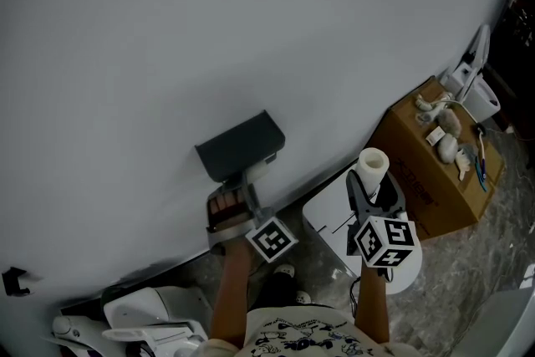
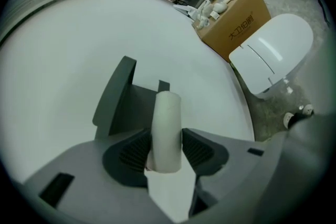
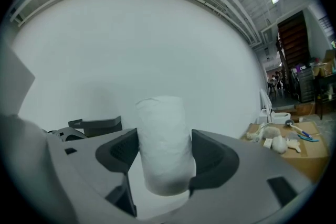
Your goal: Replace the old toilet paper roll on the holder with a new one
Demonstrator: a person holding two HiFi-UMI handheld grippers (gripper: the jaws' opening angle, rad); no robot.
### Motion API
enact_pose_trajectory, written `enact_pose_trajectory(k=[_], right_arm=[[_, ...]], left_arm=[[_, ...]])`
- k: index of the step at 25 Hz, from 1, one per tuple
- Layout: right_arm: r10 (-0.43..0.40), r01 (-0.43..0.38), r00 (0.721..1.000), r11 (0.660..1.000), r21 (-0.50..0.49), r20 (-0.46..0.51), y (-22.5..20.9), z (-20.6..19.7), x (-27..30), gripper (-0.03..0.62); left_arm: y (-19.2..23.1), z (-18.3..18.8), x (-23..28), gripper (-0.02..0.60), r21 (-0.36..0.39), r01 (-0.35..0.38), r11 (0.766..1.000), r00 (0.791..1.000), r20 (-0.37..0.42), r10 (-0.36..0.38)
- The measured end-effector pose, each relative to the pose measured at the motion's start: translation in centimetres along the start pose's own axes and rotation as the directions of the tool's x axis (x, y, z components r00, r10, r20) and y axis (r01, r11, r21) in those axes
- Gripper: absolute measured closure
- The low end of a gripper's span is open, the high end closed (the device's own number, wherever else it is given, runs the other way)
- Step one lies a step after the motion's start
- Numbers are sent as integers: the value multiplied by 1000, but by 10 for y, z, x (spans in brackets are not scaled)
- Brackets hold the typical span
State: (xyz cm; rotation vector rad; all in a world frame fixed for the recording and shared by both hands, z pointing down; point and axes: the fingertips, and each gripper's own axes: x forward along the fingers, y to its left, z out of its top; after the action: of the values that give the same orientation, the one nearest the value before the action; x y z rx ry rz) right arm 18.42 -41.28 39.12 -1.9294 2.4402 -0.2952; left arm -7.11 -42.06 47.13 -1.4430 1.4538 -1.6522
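White wall (image 1: 209,29). Left tongs (image 2: 167,148) grip slim smooth roll (image 2: 167,113); right tongs (image 3: 165,153) grip plump soft roll (image 3: 161,126).

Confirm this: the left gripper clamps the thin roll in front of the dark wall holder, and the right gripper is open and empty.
Not right. The right gripper is shut on a thick white roll, as the right gripper view shows. The left gripper does clamp the thin roll before the dark wall holder.

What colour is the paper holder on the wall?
The holder is dark grey, nearly black; the head view shows it best.
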Motion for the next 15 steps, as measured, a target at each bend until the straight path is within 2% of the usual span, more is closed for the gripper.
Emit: enact_pose_trajectory(k=[3, 7, 15], right_arm=[[3, -3, 1000, 1000, 6, -2, -1, -3, 1, 276], [0, 0, 1000, 1000, 8, -6, -3, -4, 5, 276], [-54, 54, 998, 998, 9, -10, -23, -3, 3, 276]], left_arm=[[2, 1, 0, 396, 17, -22, 1000, 1000, -9, 22], [8, 9, 1, 399, -2, -31, 1000, 999, 10, 31], [9, 39, 12, 399, 53, -44, 998, 997, 58, 41]])
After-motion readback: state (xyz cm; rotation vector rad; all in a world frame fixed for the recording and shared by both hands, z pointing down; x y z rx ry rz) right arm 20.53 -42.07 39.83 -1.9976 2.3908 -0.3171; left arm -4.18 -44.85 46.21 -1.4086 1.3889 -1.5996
